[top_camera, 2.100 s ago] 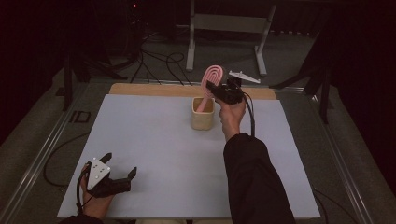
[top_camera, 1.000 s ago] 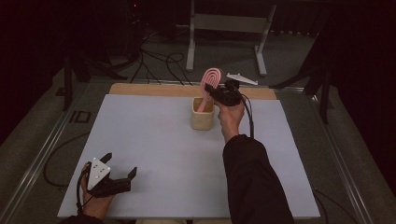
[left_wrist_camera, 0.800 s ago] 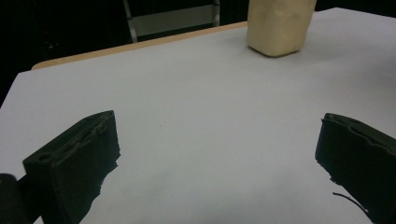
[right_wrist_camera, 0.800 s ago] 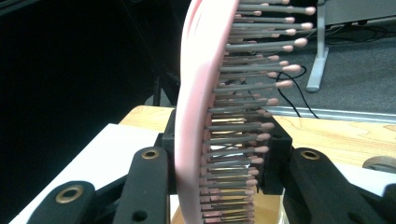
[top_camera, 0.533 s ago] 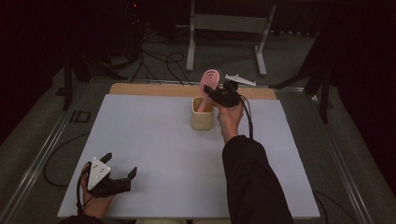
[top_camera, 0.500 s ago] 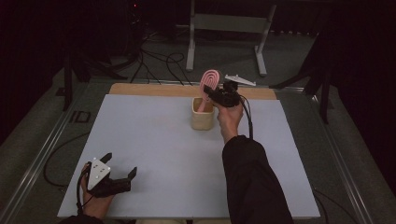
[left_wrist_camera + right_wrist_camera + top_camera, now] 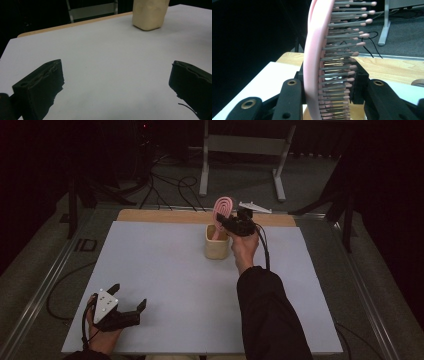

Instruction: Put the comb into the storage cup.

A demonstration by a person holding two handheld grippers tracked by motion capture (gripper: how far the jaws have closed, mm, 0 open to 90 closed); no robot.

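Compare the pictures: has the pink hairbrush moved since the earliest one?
No. The pink hairbrush stands in the same spot in the beige cup, by the table's wooden far edge.

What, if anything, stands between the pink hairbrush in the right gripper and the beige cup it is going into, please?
Nothing visible does. The right gripper is closed on the pink hairbrush, which stands upright with its lower end already inside the open-topped beige cup. The table around the cup is bare, and the left gripper rests at the near edge.
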